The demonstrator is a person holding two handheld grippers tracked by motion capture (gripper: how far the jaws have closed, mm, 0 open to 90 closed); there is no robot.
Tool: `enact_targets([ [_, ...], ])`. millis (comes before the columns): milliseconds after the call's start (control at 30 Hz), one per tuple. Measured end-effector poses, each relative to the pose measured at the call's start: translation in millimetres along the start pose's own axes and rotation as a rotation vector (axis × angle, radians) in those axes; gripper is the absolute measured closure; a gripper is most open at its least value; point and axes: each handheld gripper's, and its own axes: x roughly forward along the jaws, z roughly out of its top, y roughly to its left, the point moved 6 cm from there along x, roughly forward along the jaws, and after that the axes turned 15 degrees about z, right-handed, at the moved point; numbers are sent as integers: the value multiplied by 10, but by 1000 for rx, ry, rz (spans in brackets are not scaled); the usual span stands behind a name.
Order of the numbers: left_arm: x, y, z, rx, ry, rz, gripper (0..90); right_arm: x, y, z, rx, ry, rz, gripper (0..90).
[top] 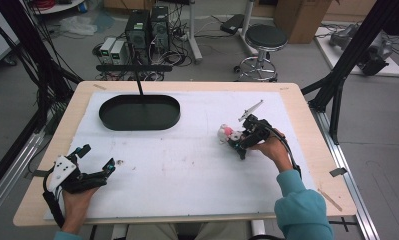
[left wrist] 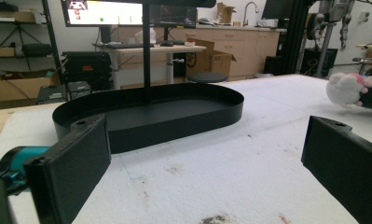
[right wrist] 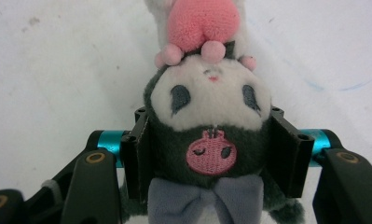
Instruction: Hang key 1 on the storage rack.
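Clamping a small plush toy [right wrist: 210, 135] between its two black pads, the right gripper [top: 235, 136] sits low over the white mat [top: 187, 165] on the right half of the tabletop [top: 312, 145]. In the right gripper view the pads press into the toy's dark head from both sides, just above a grey bow; the toy has a white face, a pink patch on its forehead and a pink bump at the far end, and white mat lies behind it. From the high view the toy [top: 226, 133] pokes out on the gripper's left side, well apart from the black oval tray [top: 139, 113] that stands at the far left of the mat.

The left gripper [top: 96, 161] rests near the front left corner of the tabletop, held in the person's left hand [top: 77, 200]. Its jaws stand wide apart with nothing between them, pointing toward the tray [left wrist: 148, 116]. In the left gripper view the toy [left wrist: 344, 88] shows at the right edge, beyond the tray.
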Motion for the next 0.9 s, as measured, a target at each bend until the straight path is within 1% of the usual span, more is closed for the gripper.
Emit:
enact_targets([
  [67,4,0,-1,3,8,-11,17,-32,19,13,0,-24,10,416],
  [133,10,-7,-2,1,15,-24,17,-67,39,24,-12,-40,8,416],
  [167,17,-13,-3,0,26,-33,17,-75,46,29,-18,-49,10,416],
  [200,27,-19,-6,2,41,-48,17,-96,71,42,-35,-64,15,416],
  [267,45,-30,-8,9,68,-67,17,-106,87,49,-42,-71,17,415],
  [300,60,-36,1,3,70,-78,17,-114,102,54,-47,-74,19,415],
  [333,71,-33,10,-7,74,-85,17,-127,154,82,-70,-91,24,414],
  [367,84,-27,19,-14,86,-92,17,-127,154,82,-70,-91,24,414],
  [433,111,-19,47,-12,105,-105,17,-134,207,120,-96,-108,30,414],
  [467,126,-20,68,-2,117,-113,17,-138,233,140,-108,-114,33,414],
  [567,168,-46,168,13,132,-173,17,-141,317,203,-141,-139,55,413],
  [633,199,-74,241,21,141,-211,17,-129,377,242,-160,-154,82,411],
  [667,216,-91,277,26,146,-232,17,-120,428,278,-180,-161,89,411],
  [700,234,-107,312,37,150,-248,17,-120,428,278,-180,-161,89,411],
  [767,272,-145,383,70,162,-293,17,-115,479,315,-197,-167,102,410],
  [800,294,-163,425,82,165,-307,17,-117,500,336,-208,-172,104,410],
  [833,316,-180,474,85,157,-321,17,-122,528,356,-213,-173,111,410],
  [900,367,-221,577,84,152,-355,17,-138,578,411,-243,-189,120,410],
])
